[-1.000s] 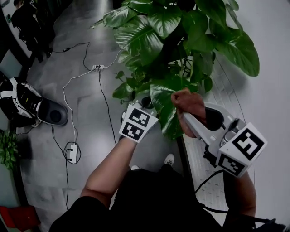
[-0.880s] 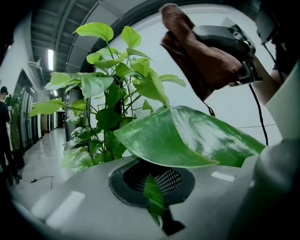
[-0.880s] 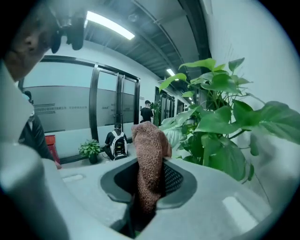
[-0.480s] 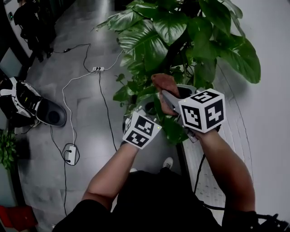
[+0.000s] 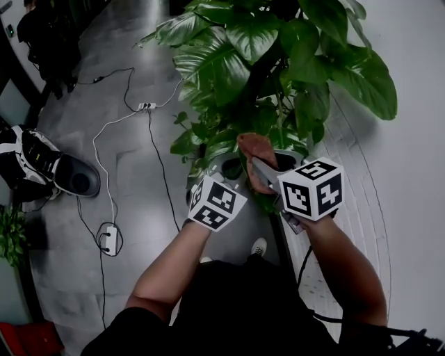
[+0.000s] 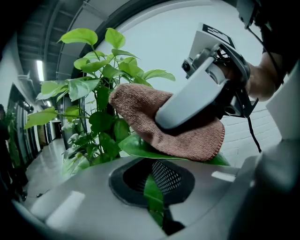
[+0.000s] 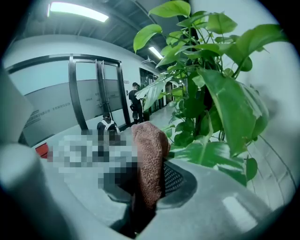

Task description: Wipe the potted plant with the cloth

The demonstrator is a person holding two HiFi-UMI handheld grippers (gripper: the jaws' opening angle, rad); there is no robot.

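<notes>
Grey polished floor (image 5: 139, 229) over the left half of the head view. Toward the upper left, a white power strip (image 5: 146, 106). From it, a white cable (image 5: 96, 147) down to a small white box (image 5: 109, 238) at lower left, and a black cable (image 5: 163, 167) alongside.

At the left edge, a black-and-white bag-like object (image 5: 42, 163), kind unclear. Below it a small green plant (image 5: 10, 233), and something red (image 5: 28, 337) in the bottom corner.

In the right gripper view, glass doors (image 7: 93, 93) at left and a ceiling light (image 7: 77, 10) at top. Far off near centre, a standing person (image 7: 136, 101).
</notes>
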